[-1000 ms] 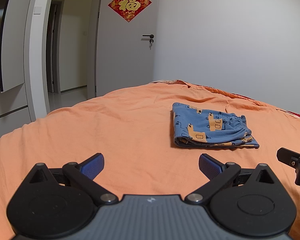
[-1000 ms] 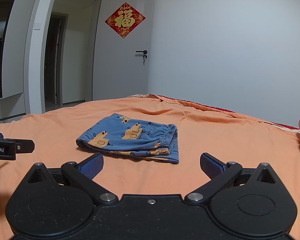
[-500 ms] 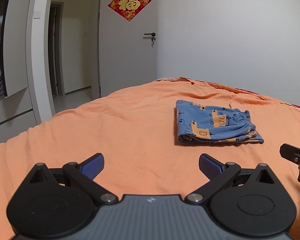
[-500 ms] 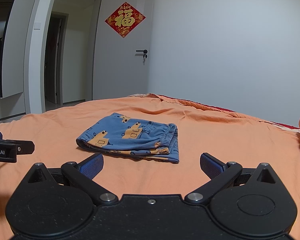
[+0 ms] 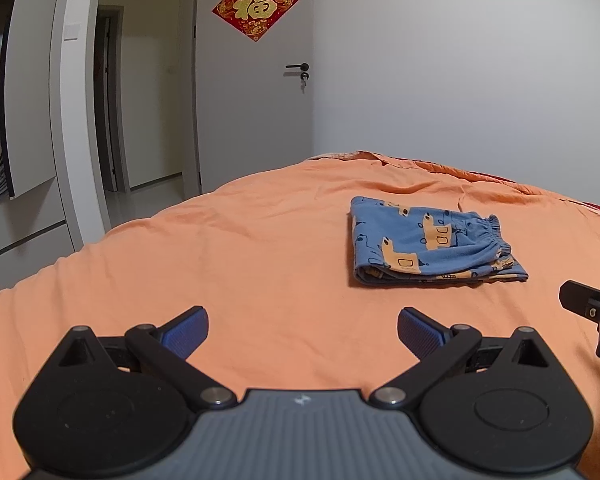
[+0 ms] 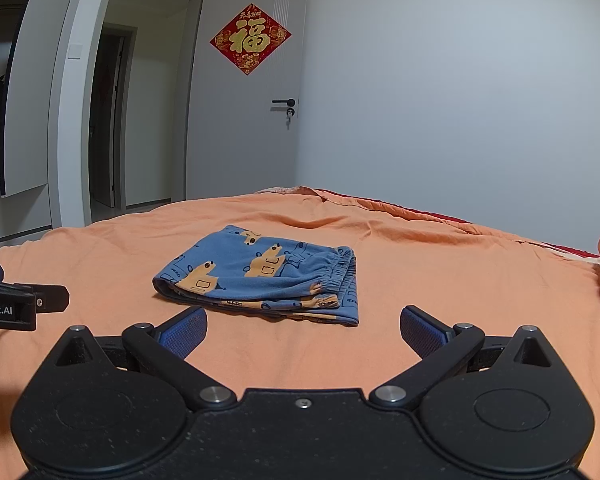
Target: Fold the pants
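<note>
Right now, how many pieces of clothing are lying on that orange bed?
1: a folded pair of blue pants with an orange print, lying in the middle of the orange bedspread ahead of both tools. Layers inside the fold can't be told apart.

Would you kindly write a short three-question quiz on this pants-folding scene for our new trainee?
1. True or false: the left gripper is shut on the pants.
2. The pants lie on: A) the floor B) the orange bedspread C) a chair.
3. Fill in: the right gripper has its jaws ____.

Key: 1 false, it is open and apart from them; 2 B; 3 open.
</note>
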The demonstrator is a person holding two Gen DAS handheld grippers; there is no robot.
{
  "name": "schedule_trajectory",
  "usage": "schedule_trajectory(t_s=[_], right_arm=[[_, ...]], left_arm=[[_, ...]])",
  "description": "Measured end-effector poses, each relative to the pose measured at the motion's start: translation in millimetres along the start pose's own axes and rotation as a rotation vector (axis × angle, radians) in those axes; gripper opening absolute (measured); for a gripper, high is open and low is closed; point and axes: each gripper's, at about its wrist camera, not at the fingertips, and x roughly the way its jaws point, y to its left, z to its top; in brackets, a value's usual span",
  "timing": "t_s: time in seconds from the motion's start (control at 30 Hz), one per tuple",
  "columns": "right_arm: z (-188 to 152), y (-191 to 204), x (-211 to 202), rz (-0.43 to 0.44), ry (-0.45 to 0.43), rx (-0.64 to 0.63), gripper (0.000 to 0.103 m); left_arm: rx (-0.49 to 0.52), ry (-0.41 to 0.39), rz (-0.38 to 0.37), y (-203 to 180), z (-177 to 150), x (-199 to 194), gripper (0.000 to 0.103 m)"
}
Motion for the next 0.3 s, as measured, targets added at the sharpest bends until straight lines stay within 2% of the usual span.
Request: schedule_trajectory(t_s=[0.3], right_arm=[[-2.6,1.5,-0.1,-0.001,0.002,-0.001,0.102]], left_arm=[[0.004,0.001,-0.003,-0.2,0.1,-1.0,0.103]])
